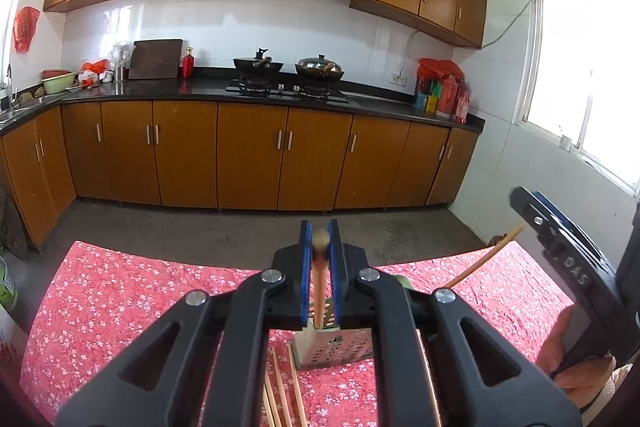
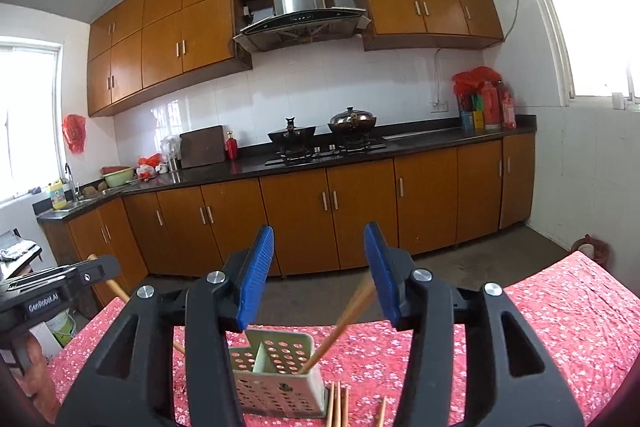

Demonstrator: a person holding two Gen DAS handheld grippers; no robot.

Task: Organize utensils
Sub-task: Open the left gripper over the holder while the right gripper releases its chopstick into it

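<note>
Left hand-held gripper (image 1: 319, 259): clenched on one chopstick (image 1: 319, 291), blue pads tight on its upper end.
Held chopstick: long axis near upright, tipped a little; lower end already inside the holder (image 1: 334, 347), which sits directly below and just ahead of this gripper.
Right hand-held gripper (image 2: 320, 275): released, jaws standing apart; a second chopstick (image 2: 340, 331) rises between them, and I cannot tell whether it brushes the right pad.
Second chopstick: leans up and to the right, foot in the holder's right-hand compartment as the right camera sees it.
Nearer hand: both hang just over the holder; only the left grips anything, so the next drop looks to be its job.
Holder: pale green, boxy, perforated walls, a divider splitting it in two, standing upright on the bench (image 2: 560, 307).
Loose chopsticks (image 2: 338, 407): several lie flat on the bench just in front of the holder, long axes running toward the cameras, not yet sorted.
Bench: covered with a red flowered cloth.
Chopstick look: slim, light brown wood, straight.
</note>
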